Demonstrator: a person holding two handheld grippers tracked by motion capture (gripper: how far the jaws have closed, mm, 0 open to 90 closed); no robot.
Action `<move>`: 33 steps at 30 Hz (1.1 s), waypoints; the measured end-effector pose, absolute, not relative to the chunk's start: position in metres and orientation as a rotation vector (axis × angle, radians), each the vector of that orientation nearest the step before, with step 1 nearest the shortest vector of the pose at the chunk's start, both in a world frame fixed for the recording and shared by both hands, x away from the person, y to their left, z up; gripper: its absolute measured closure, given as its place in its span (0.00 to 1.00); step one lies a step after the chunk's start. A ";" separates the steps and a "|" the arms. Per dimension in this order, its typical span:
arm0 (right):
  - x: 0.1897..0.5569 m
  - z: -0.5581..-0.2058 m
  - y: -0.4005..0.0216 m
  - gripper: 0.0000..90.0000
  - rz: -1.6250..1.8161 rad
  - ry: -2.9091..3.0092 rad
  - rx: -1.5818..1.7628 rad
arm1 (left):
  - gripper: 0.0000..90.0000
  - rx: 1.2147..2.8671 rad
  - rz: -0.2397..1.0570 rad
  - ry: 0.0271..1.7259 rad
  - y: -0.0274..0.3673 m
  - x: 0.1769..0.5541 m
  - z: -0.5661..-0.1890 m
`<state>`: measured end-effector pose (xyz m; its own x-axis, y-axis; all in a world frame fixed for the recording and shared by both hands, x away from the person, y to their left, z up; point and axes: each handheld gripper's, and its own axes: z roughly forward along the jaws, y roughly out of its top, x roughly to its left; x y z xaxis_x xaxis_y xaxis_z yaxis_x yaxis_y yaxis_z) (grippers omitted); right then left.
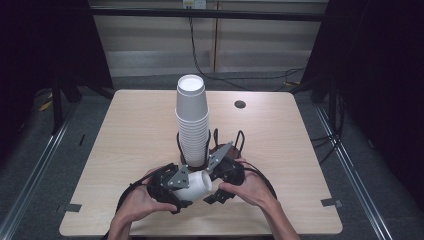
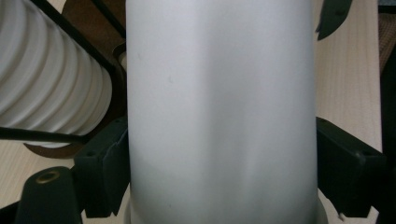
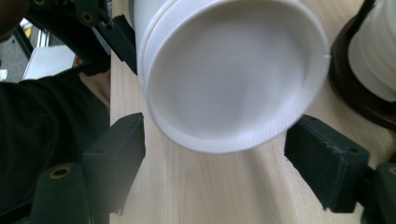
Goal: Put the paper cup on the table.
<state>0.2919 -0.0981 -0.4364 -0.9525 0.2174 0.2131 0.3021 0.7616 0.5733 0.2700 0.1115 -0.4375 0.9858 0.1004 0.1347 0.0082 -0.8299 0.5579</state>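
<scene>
Jaws of the left gripper (image 1: 181, 186) clench a white cup (image 1: 196, 186), right gripper (image 1: 216, 181) released around its base, beside the cup stack (image 1: 192, 122) in a wire holder (image 1: 192, 162).

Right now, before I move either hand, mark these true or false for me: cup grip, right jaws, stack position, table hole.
1. The left gripper is shut on the white cup. True.
2. The right gripper has clamped that cup's base. False: its jaws stand open, apart from the base.
3. The cup stack lies toppled on the table. False: it stands upright in a black wire holder.
4. A dark round hole sits right of the stack. True.
</scene>
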 end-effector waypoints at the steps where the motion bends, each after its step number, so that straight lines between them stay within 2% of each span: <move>1: 0.292 -0.437 -0.097 0.23 -0.958 -2.820 -0.421 | 0.18 2.545 0.208 0.076 0.111 0.270 -0.438; 17: 0.292 -0.434 -0.087 0.23 -0.932 -2.817 -0.343 | 0.18 2.589 0.205 0.013 0.101 0.264 -0.440; 33: 0.294 -0.432 -0.084 0.24 -0.950 -2.796 -0.308 | 0.18 2.553 0.165 0.026 0.100 0.263 -0.442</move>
